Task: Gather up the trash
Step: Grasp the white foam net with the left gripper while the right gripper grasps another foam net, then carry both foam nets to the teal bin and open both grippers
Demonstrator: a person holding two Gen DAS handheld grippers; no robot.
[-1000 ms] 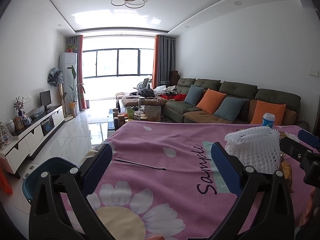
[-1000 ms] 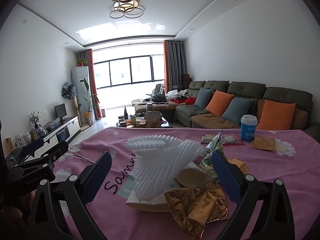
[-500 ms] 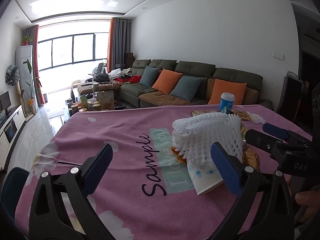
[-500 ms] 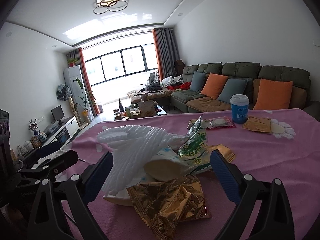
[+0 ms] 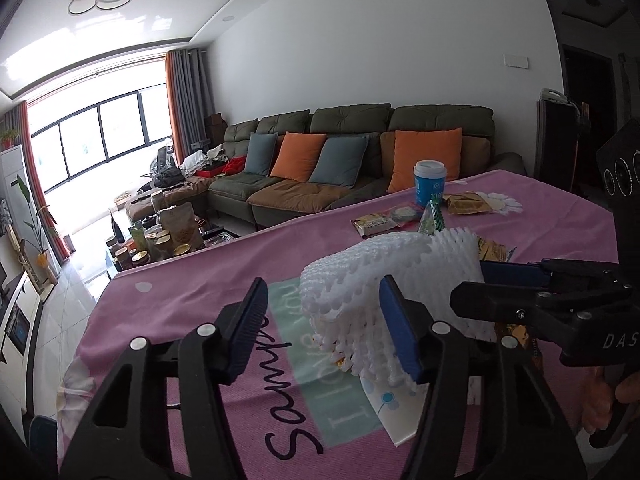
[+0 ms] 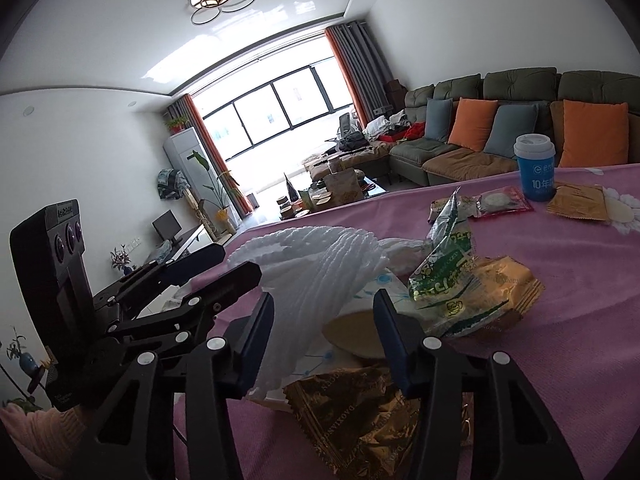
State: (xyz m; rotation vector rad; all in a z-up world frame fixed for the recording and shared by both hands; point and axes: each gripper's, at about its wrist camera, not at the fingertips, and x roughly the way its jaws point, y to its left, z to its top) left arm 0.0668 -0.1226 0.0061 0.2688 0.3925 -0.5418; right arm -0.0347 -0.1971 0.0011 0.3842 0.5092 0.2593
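Note:
A pile of trash lies on the pink tablecloth: a white foam net over a white paper pack, a gold wrapper and a green wrapper. My left gripper comes at the net from its left side. Its jaws are closing, with the net's edge between them and a gap at the left pad. My right gripper faces the pile from the other side. Its jaws are closing around the foam net and a beige disc. I see neither pad pressing.
Farther back on the cloth stand a blue paper cup, a red-edged packet and a brown packet. A sofa and a cluttered coffee table lie beyond the table's far edge. A blue bin sits on the floor at lower left.
Both grippers' jaws have narrowed to about half. The left gripper has swung right until the foam net sits in front of it. The right gripper has moved closer to the pile and rolled.

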